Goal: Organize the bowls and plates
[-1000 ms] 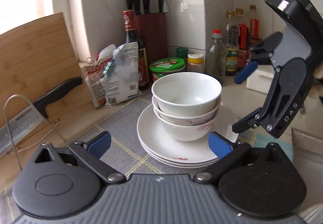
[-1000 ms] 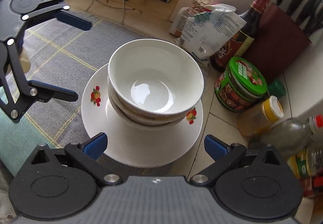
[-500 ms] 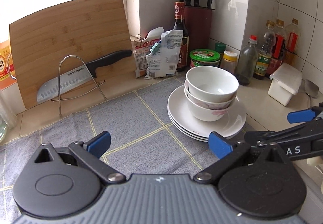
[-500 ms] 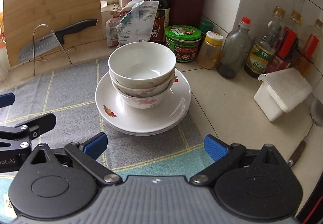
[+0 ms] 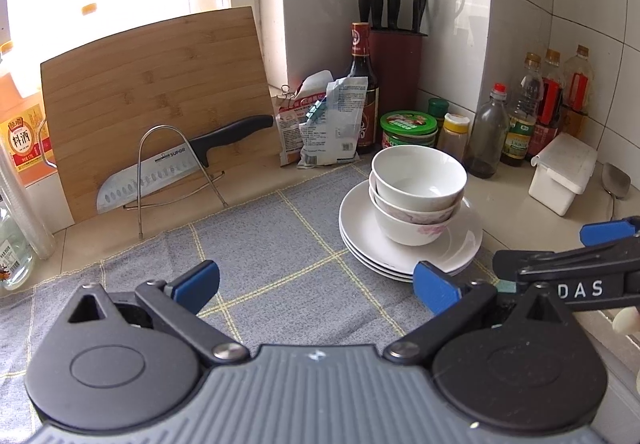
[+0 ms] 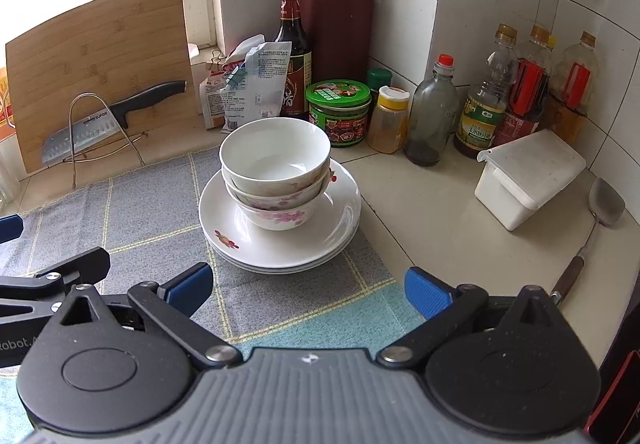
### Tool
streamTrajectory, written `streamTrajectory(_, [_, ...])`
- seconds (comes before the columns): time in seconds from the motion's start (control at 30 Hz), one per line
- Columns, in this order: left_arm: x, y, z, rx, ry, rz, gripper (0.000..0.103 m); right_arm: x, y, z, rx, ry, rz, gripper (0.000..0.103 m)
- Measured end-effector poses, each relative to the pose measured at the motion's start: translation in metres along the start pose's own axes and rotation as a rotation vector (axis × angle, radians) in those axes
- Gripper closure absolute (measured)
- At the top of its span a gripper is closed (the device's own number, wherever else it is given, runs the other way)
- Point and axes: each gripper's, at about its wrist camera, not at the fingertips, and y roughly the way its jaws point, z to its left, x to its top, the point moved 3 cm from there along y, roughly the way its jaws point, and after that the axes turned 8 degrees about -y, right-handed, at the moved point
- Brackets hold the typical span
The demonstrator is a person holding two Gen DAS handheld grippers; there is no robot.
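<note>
Both hand-held grippers, left [image 5: 316, 282] and right [image 6: 308, 286], hang spread wide and holding nothing over a grey checked cloth [image 5: 280, 256] at the near edge of the bench [image 6: 432, 211]. Beyond them, three nested bowls [image 6: 276, 171] sit on a stack of white plates [image 6: 280, 240] at the cloth's right edge. Farther back, jars and bottles [image 6: 480, 111] line the tiled corner with a knife block [image 6: 338, 31]. A bamboo cutting board [image 5: 156, 91] leans at the far left, a cleaver [image 5: 176, 163] on a wire stand before it.
</note>
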Motion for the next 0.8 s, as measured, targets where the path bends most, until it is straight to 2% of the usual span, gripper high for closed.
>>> streamTrajectory(0.8, [0.0060, -0.0004, -0.0020, 0.014, -0.018, 0.005, 0.001, 0.0047, -0.0022, -0.0026, -0.008, 0.012, -0.004, 0.000])
